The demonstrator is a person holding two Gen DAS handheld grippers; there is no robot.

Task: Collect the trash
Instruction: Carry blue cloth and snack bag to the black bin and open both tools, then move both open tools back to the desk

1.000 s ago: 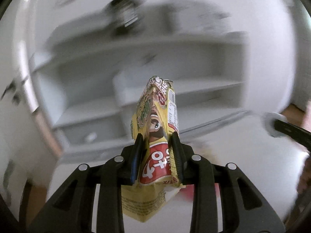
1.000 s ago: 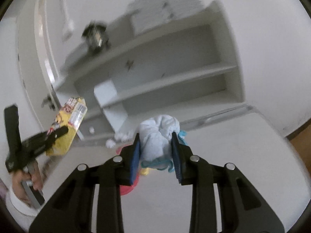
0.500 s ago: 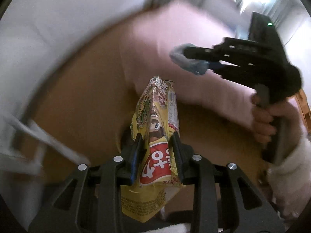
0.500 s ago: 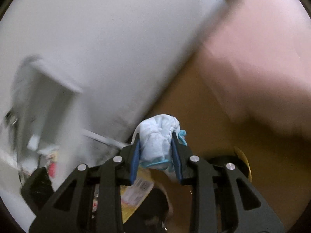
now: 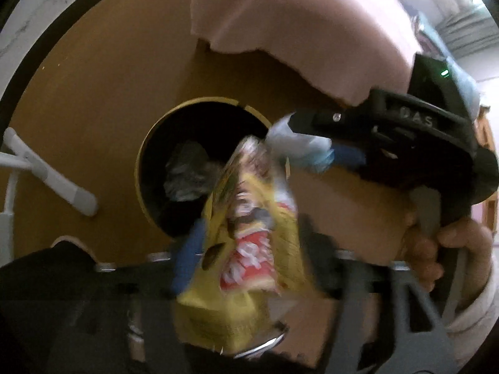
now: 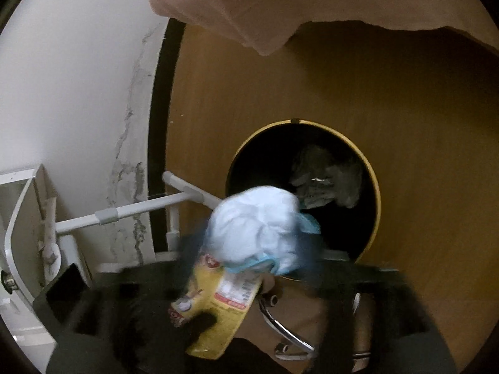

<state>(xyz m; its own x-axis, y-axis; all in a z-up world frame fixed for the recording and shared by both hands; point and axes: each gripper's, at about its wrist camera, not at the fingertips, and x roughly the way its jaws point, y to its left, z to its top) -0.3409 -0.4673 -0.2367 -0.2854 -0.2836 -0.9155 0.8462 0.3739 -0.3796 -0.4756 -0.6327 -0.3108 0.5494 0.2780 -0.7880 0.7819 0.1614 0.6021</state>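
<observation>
My left gripper (image 5: 249, 249) has its jaws spread, and the yellow and red snack wrapper (image 5: 249, 237) sits loose and blurred between them, just above the round bin (image 5: 149, 143) on the brown floor. My right gripper (image 6: 259, 246) also looks spread around a crumpled pale blue mask wad (image 6: 255, 227), blurred, over the bin's yellow rim (image 6: 371, 168). Grey crumpled trash (image 6: 324, 180) lies inside the bin. The right gripper shows in the left wrist view (image 5: 315, 146) with the wad (image 5: 296, 143). The wrapper shows below the wad in the right wrist view (image 6: 215, 308).
A white metal rack leg (image 6: 124, 212) and a white marbled wall (image 6: 78, 93) stand left of the bin. A pink sleeve (image 5: 296, 31) hangs above. A chrome handle (image 6: 283, 324) lies below the bin. The floor is brown wood (image 6: 405, 93).
Both grippers have swung from the shelf down over the bin. Their jaws have spread and the wrapper and the mask wad blur as they come loose.
</observation>
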